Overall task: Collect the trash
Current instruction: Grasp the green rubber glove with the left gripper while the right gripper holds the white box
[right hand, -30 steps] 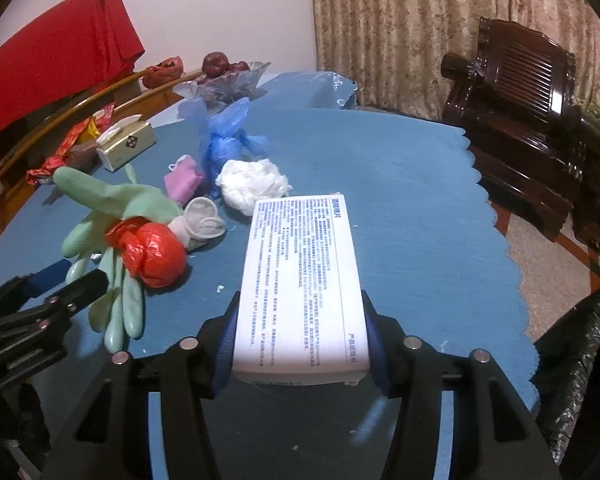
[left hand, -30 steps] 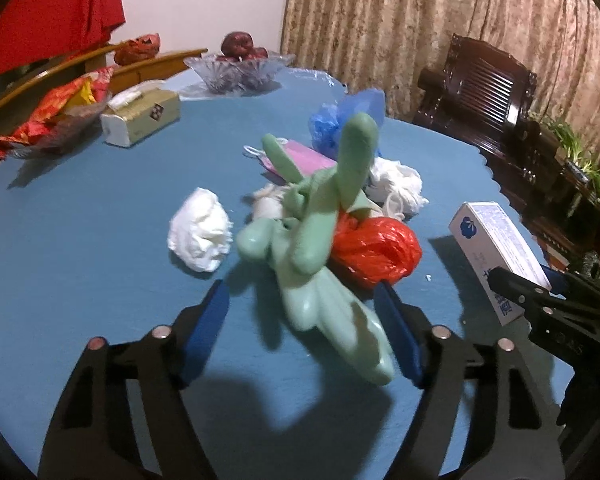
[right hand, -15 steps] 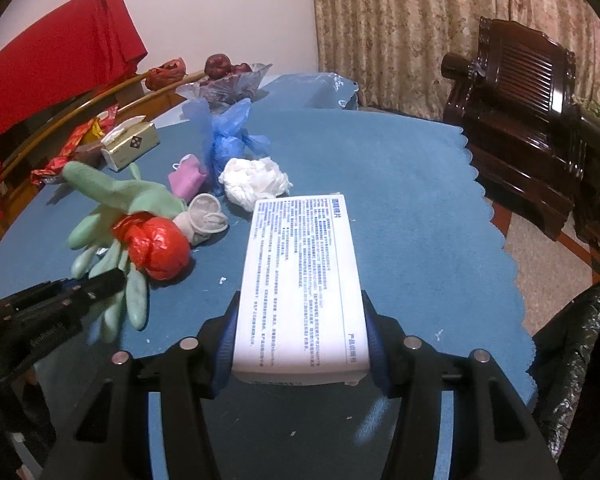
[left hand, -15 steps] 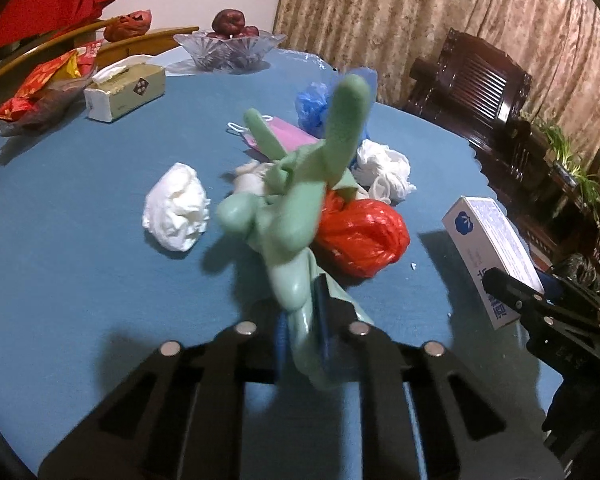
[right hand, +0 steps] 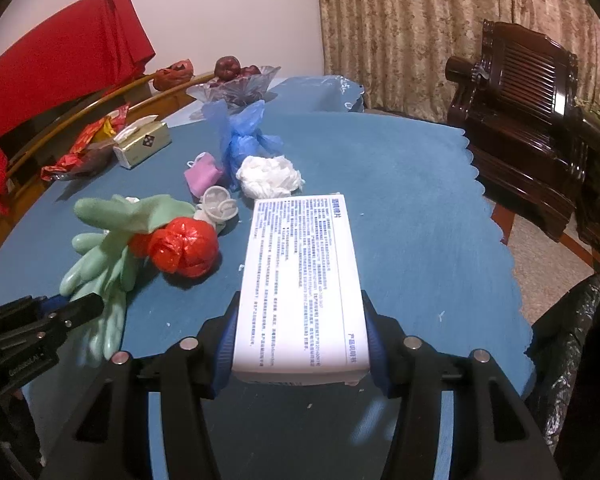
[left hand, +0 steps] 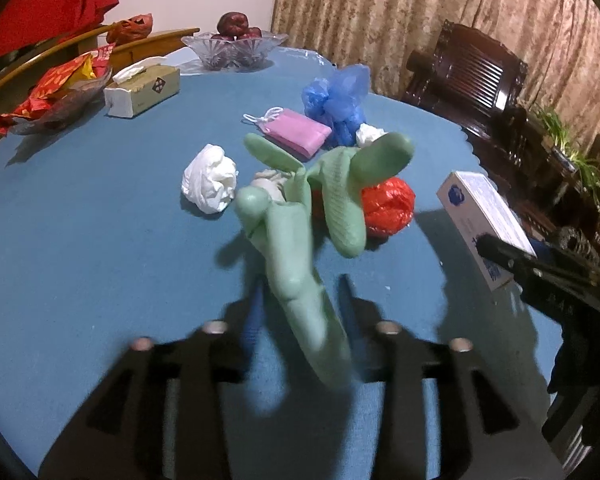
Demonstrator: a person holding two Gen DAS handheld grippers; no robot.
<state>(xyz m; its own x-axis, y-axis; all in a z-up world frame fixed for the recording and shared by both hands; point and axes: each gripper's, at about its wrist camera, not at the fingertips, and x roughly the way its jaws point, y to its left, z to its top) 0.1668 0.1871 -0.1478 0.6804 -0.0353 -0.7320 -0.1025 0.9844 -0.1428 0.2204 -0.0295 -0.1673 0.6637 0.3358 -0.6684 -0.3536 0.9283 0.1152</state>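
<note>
Now the left gripper (left hand: 300,312), jaws just reopened around a green glove (left hand: 296,248), may drop it, while the right gripper (right hand: 300,344) clamps a white box (right hand: 304,280) at six o'clock.

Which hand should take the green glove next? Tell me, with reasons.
Left. The left gripper straddles the green glove; its jaws have just been opening, with the glove lying between them, so it only needs to close. The right gripper is clamped on the white box.

Left tool (left hand: 300,312) motion-blurred
</note>
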